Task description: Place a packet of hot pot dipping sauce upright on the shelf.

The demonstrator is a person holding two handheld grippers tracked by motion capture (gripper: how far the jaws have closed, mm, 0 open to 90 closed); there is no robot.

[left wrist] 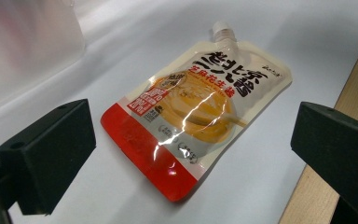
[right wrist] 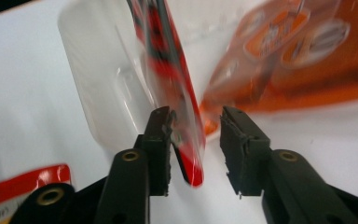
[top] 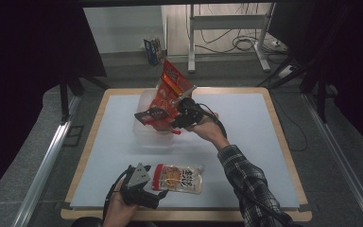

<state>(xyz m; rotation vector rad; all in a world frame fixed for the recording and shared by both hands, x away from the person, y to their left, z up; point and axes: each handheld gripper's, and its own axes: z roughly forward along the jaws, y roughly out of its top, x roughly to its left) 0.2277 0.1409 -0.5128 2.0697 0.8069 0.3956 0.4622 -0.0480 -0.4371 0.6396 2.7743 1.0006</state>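
Glossy plastic pouch (left wrist: 196, 114) — matt table (left wrist: 279, 42)

A wood-edged white table (top: 246, 156) carries a clear plastic tub (top: 144, 130) and a sauce pouch (top: 178, 178).

Plaid checked sleeve (top: 253, 189) on right forearm, black claw (right wrist: 196, 135) with brass-ringed screw holes, grey three-cornered plate (top: 138, 175), black cables

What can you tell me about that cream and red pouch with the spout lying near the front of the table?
The sauce pouch is a flat, glossy plastic sachet, cream with a red band along its bottom edge, black lettering, a picture of brownish paste and a white screw spout at one top corner. It lies face up on the white table mat, near the front edge, looking sealed and full. Nothing touches it; the left gripper sits just beside it, jaws open towards it.
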